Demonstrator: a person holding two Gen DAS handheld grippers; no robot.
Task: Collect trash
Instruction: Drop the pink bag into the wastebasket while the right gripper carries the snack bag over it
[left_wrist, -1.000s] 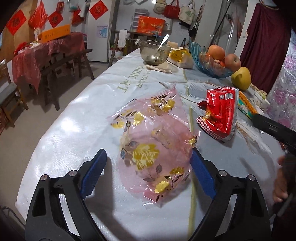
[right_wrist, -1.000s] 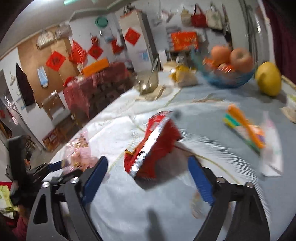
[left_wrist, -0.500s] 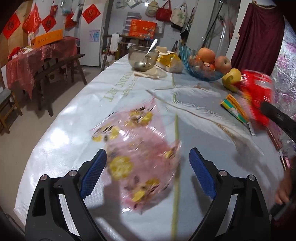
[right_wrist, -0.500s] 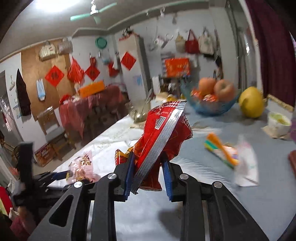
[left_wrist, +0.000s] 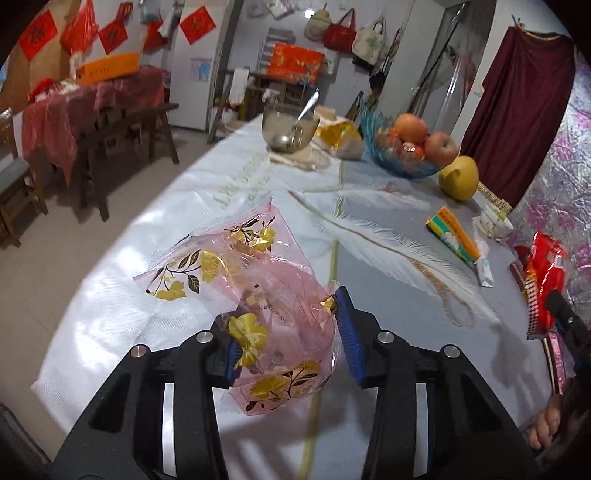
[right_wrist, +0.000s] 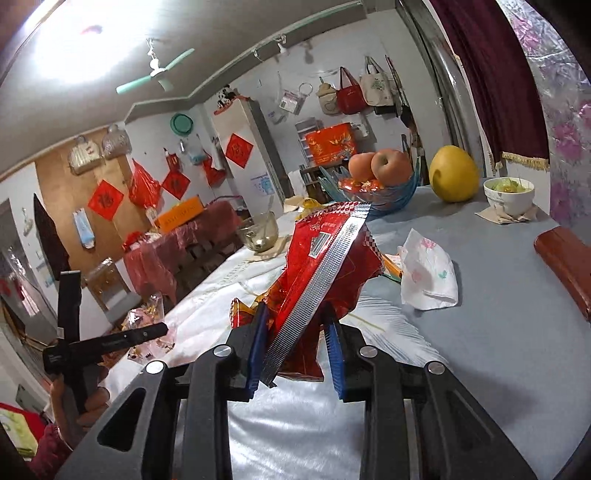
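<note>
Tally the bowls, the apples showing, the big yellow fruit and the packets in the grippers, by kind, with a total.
Bowls: 3 (glass bowl, blue fruit bowl, white bowl)
Apples: 2
Pomelo: 1
Held packets: 2 (pink flowered bag in the left gripper, red snack wrapper in the right gripper; both sets of jaws have just been closing)
Total: 8
</note>
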